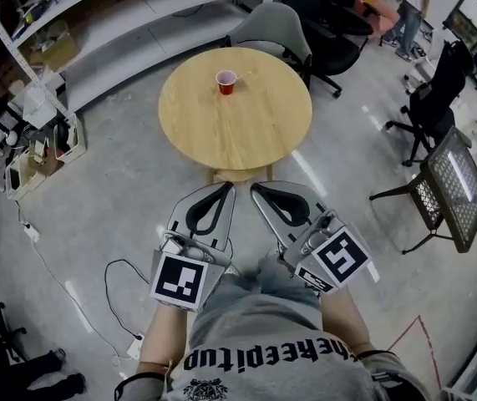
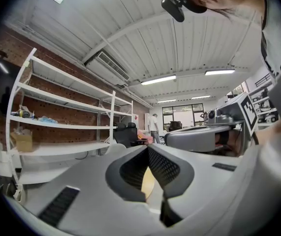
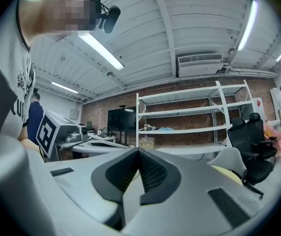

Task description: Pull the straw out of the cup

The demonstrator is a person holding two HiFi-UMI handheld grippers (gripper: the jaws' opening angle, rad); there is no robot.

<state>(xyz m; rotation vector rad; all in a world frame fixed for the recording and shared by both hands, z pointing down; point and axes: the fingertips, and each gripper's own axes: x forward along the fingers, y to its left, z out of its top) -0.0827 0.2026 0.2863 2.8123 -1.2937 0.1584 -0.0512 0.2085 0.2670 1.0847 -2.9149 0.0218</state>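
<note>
Left gripper and right gripper closed, empty; red cup, white-rimmed, on round wooden table.

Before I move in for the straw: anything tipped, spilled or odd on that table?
Nothing stands out. The red cup stands upright on the round table, with no spill around it. The straw is too small to make out. The left tongs and right tongs are shut and empty, short of the table.

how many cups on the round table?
1. The red cup stands on the round wooden table, toward its far edge, slightly left of centre in the head view. The whole tabletop shows, so none is hidden.
</note>
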